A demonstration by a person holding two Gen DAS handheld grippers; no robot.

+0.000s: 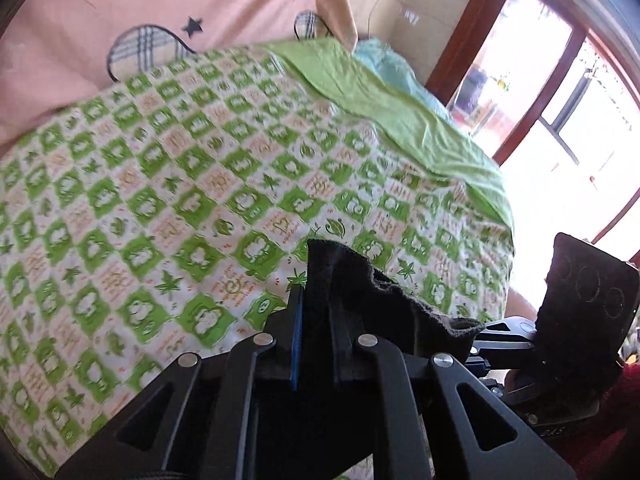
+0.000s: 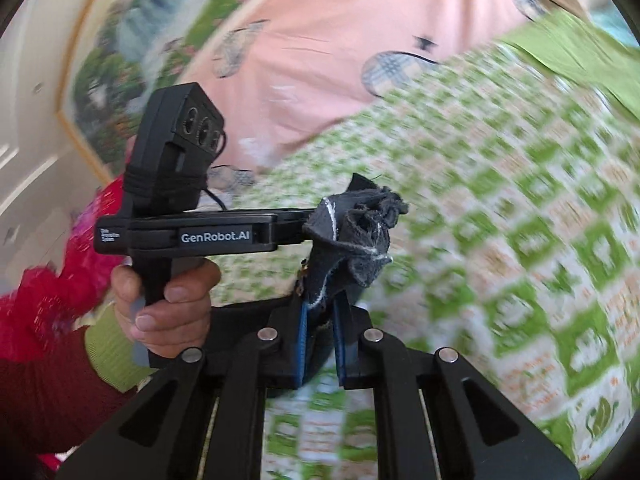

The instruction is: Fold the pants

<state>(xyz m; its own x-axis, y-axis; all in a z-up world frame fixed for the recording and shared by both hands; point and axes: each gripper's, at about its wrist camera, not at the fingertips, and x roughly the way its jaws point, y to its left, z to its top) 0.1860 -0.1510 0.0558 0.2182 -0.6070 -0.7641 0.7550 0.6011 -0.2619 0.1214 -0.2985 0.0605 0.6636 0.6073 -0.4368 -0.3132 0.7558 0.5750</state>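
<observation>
Left wrist view: both grippers are clamping dark pants above a bed.

Left wrist: the left gripper (image 1: 318, 304) is pinching a bunched edge of the pants (image 1: 376, 296) at 6 o'clock, over the green-checked quilt (image 1: 168, 184); the right gripper (image 1: 576, 320) is showing at 4 o'clock. Right wrist: the right gripper (image 2: 324, 300) is squeezing the pants (image 2: 356, 232) near centre, while the left gripper (image 2: 280, 228), at 9 o'clock, is gripping the same bunch.

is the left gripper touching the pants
Touching. The left wrist view shows the left gripper with its jaws closed on a bunched dark edge of the pants, held above the bed quilt.
</observation>
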